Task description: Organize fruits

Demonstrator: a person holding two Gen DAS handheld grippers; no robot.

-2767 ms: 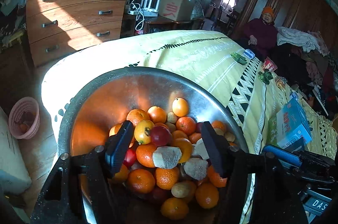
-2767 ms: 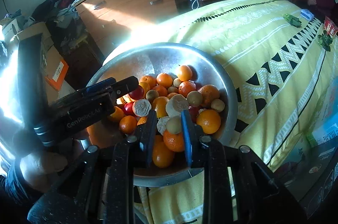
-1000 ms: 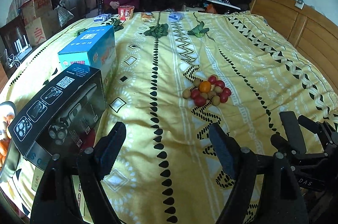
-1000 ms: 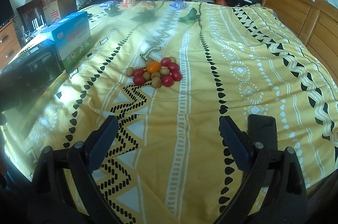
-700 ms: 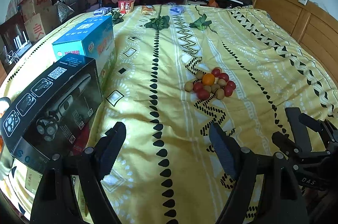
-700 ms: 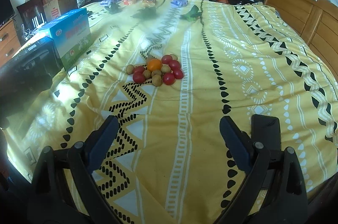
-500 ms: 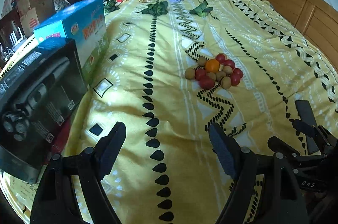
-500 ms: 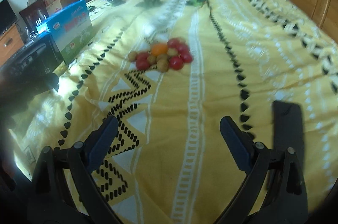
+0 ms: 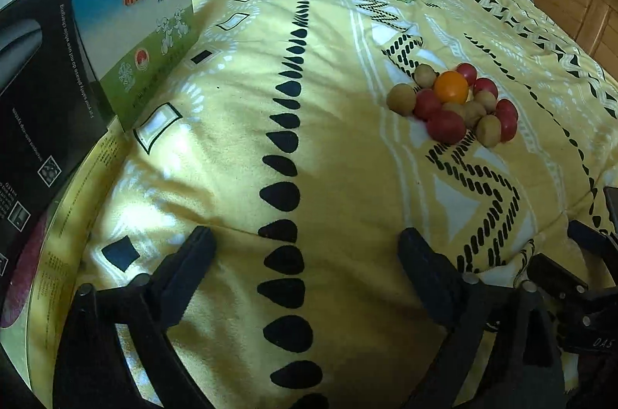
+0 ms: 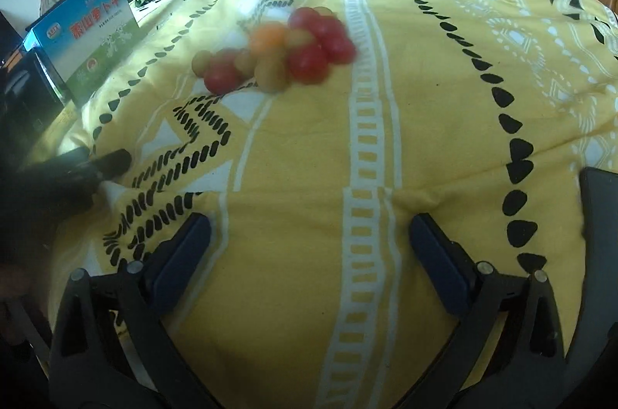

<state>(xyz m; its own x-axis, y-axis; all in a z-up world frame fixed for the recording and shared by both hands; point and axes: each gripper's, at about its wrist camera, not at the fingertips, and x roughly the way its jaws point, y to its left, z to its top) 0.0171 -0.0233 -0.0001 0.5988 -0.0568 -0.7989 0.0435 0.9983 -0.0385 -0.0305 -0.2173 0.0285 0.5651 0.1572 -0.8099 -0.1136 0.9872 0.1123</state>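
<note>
Fruits [image 9: 455,104] sit in one tight heap on the bed [image 9: 328,146], toward its middle and well clear of the blue box [image 9: 139,22] and black box [image 9: 34,92] at its left edge: one orange [image 9: 450,87] ringed by red and brown ones. We hold both tools empty, the left gripper [image 9: 305,260] and right gripper [image 10: 309,235] each with jaws spread wide, low over the blanket and short of the heap. We judge this the approach (nothing is picked yet). Next we need to reach forward, settle on one outer fruit, perhaps a red one [image 9: 446,127], and close gently so the neighbours don't roll.
</note>
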